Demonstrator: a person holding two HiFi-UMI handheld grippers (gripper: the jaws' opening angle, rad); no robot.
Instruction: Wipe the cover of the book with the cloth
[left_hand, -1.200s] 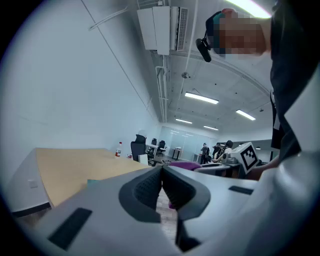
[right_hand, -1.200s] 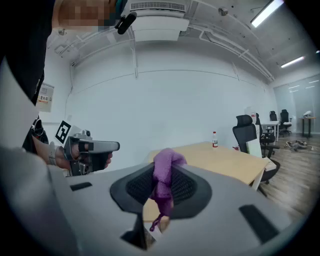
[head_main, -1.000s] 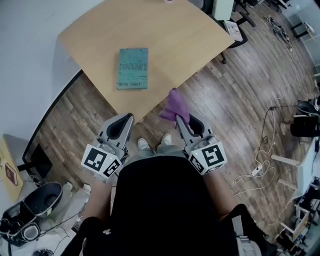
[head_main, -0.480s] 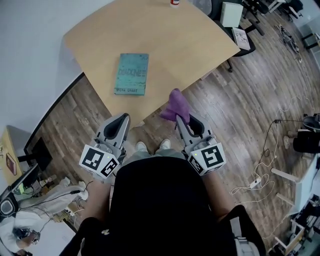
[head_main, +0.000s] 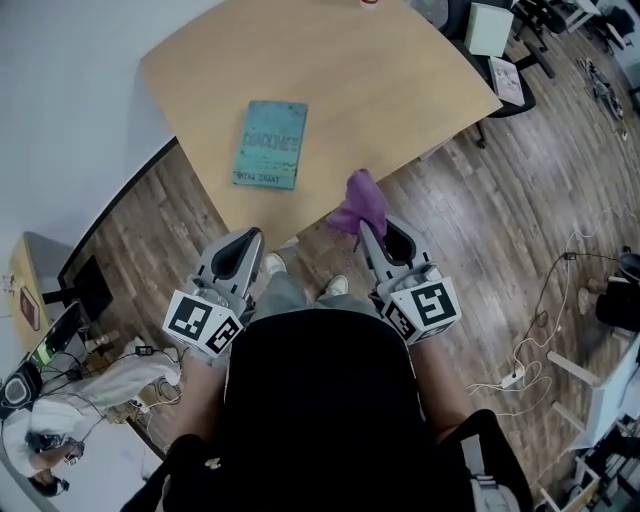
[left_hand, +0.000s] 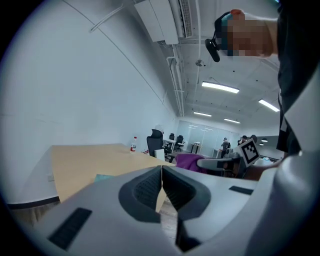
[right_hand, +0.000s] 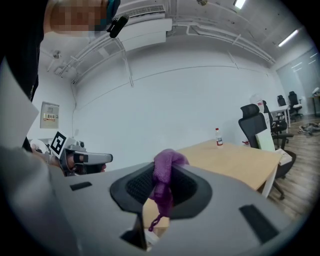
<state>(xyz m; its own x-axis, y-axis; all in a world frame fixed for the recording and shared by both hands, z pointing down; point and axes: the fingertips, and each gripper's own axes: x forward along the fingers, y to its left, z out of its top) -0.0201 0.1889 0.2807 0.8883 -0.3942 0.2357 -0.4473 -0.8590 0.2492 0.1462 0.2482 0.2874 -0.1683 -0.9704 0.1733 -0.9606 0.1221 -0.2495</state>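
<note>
Both claws have edged nearer the pale wooden tabletop (head_main: 400, 90) and the teal rectangular book (head_main: 271, 144). The right claw (head_main: 364, 226) is clenched on the crumpled purple cloth (head_main: 360, 200), and the left claw (head_main: 254, 236) is clenched on nothing.

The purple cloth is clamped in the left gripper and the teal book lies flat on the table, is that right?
Not quite. The purple cloth is clamped in the right gripper, not the left, as the right gripper view shows. The teal book does lie flat on the table.
</note>
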